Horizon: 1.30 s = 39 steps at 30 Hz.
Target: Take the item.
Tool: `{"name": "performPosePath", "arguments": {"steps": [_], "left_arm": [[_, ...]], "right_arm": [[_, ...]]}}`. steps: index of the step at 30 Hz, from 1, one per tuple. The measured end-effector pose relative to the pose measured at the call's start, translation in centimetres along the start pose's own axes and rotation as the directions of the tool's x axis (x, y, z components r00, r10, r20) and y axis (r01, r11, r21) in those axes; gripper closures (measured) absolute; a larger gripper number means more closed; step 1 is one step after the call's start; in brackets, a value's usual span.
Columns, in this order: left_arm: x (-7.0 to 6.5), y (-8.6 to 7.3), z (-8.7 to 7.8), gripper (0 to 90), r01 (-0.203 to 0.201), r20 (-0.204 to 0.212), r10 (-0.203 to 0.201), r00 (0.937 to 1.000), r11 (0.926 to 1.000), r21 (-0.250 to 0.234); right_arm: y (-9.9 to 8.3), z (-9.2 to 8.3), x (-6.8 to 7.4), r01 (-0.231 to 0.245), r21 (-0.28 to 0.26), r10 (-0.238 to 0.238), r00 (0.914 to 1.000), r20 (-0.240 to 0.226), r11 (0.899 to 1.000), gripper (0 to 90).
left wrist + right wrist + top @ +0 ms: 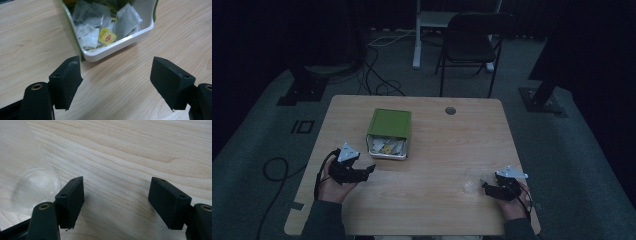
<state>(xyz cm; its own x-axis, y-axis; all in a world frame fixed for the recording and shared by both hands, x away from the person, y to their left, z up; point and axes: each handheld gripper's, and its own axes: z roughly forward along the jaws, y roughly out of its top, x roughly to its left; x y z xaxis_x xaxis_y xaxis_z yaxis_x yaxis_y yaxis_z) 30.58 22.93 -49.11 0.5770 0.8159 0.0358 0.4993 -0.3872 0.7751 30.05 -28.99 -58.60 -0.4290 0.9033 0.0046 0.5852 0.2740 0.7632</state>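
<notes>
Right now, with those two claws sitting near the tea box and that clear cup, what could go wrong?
The left gripper stands open just short of the green box; pushing in could shove the box's white rim rather than catch a tea bag. The clear cup sits beside the open right gripper, close to one jaw, so a sideways nudge might tip it.

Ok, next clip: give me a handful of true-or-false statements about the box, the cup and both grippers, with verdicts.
1. The green box holds tea bags. True.
2. The left gripper is clamped on a tea bag. False: its jaws stand open over bare table, short of the box.
3. A clear plastic cup lies beside the right gripper. True.
4. The right gripper holds the cup. False: its jaws are open with nothing between them.
5. The box sits nearer the right gripper. False: nearer the left.
</notes>
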Motion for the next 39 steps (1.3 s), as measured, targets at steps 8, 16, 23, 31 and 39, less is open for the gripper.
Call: {"name": "performPosePath", "arguments": {"steps": [8, 16, 23, 31, 39], "left_arm": [[-0.7, 0.8, 0.9, 27.5, -0.016, 0.023, 0.016, 0.9996, 0.9999, -0.004], [-1.1, 1.6, 1.7, 27.5, -0.03, 0.04, 0.03, 0.9988, 0.9995, -0.003], [-1.2, 1.9, 2.3, 27.5, -0.03, 0.059, 0.03, 0.9978, 0.9995, -0.005], [-1.2, 2.5, 2.8, 27.4, -0.038, 0.073, 0.039, 0.9966, 0.9992, -0.014], [-1.3, 2.7, 3.5, 26.4, -0.037, 0.095, 0.039, 0.9947, 0.9991, -0.023]], "right_arm": [[0.0, 0.0, 0.0, 0.0, 0.0, 0.0, 1.0, 0.0, 1.0, 28.5], [0.0, 0.0, 0.0, 0.0, 0.0, 0.0, 1.0, 0.0, 1.0, 28.5], [0.0, 0.0, 0.0, 0.0, 0.0, 0.0, 1.0, 0.0, 1.0, 28.5], [0.0, 0.0, 0.0, -0.001, 0.0, 0.001, 1.0, 0.0, 1.0, 28.5], [0.0, 0.0, 0.0, -0.001, 0.0, 0.001, 1.0, 0.0, 1.0, 28.5]]}}
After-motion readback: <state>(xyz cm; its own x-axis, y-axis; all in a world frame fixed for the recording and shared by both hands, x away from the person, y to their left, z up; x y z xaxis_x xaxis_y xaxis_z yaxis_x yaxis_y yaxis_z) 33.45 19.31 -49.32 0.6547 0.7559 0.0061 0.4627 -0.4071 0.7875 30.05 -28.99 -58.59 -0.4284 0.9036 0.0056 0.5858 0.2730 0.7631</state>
